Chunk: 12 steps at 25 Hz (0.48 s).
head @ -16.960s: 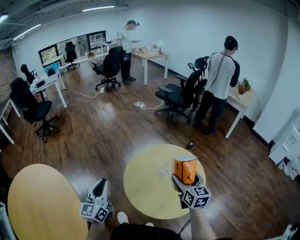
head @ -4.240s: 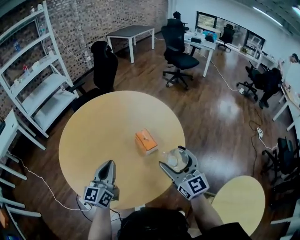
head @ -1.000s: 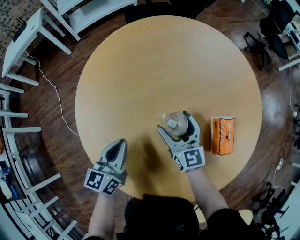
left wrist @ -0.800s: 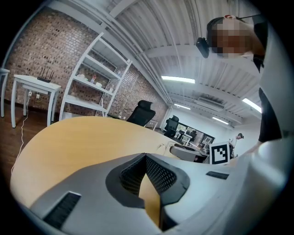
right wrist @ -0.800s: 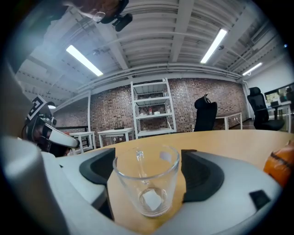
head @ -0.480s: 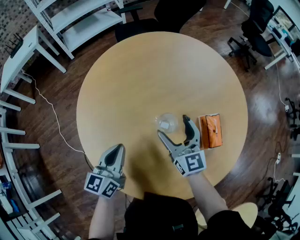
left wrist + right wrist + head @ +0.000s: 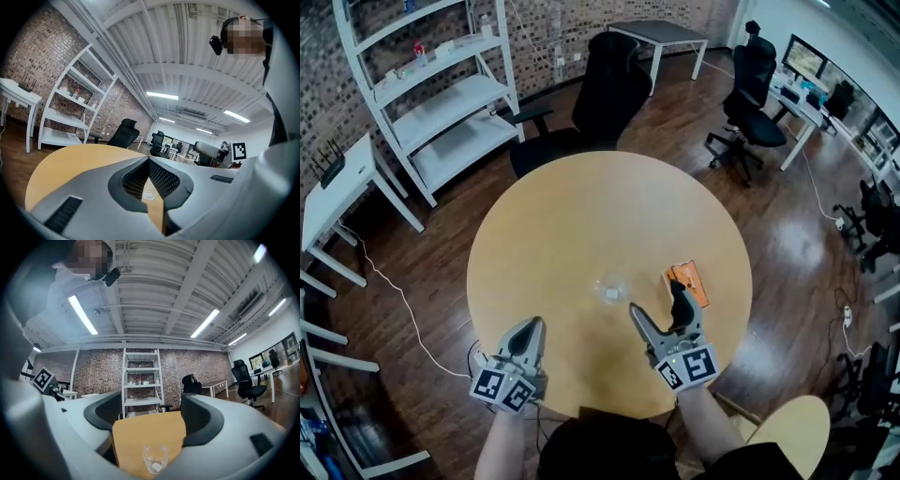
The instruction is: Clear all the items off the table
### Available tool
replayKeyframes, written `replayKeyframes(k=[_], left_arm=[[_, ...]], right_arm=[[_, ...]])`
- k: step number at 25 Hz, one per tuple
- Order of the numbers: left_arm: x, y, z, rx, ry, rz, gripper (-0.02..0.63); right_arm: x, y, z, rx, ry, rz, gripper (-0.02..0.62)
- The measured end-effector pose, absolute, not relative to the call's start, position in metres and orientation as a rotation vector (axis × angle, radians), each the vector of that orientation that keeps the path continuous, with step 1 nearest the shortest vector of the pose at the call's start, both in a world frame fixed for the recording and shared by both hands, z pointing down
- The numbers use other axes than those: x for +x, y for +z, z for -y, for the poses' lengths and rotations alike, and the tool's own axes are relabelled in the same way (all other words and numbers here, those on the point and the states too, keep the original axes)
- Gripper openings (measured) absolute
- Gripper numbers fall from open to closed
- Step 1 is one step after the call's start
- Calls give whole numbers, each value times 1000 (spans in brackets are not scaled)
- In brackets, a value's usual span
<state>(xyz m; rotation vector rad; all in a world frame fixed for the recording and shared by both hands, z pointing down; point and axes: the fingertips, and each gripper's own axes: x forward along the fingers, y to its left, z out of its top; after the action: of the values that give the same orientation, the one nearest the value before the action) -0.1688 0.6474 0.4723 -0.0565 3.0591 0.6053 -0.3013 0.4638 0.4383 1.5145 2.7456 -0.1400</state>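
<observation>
A clear glass cup (image 7: 610, 288) stands upright on the round wooden table (image 7: 572, 216), near the front middle. An orange packet (image 7: 687, 284) lies flat just right of it. My right gripper (image 7: 656, 300) hovers just behind the cup and beside the packet; its jaws are closing, with nothing between them. In the right gripper view the cup (image 7: 155, 458) stands low and ahead of the right gripper (image 7: 151, 419), apart from it. My left gripper (image 7: 530, 328) hangs over the table's front left edge, shut and empty. A sliver of the cup (image 7: 148, 195) shows behind its fingers (image 7: 164, 180).
A black office chair (image 7: 605, 89) stands at the table's far edge. White shelving (image 7: 441, 94) lines the brick wall at the back left, with a small white table (image 7: 337, 183) nearby. A second round table (image 7: 787, 436) sits at the lower right. More chairs and desks (image 7: 750, 84) stand at the right.
The right gripper's jaws were around the glass cup a second ago; now it has drawn back, leaving the cup standing on the table. The head view has lifted and turned.
</observation>
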Motion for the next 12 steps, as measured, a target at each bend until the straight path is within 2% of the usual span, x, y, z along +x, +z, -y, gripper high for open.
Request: replayKeyframes(k=[3,7,8,10,12], left_arm=[[-186,452,-642,-159,572,-3024,2],[-189,434,-625,-225,555,-2998,2],[-190,431,-620,-238,552,-2992,2],[-195,424,-610,-267,550,-2977,2],[-201,418,-598,-287,546,-2969,2]], right_arm=[[-297,411,-446,1406,-151,-2724,405],[-284,393,-425,1349,-147,-2728,346],[-281,389,-418,1333,-138,-2732,299],[-278,382,-400,1288,-129,-2741,275],[-276,376,-379,1251,-121,-2755,203]])
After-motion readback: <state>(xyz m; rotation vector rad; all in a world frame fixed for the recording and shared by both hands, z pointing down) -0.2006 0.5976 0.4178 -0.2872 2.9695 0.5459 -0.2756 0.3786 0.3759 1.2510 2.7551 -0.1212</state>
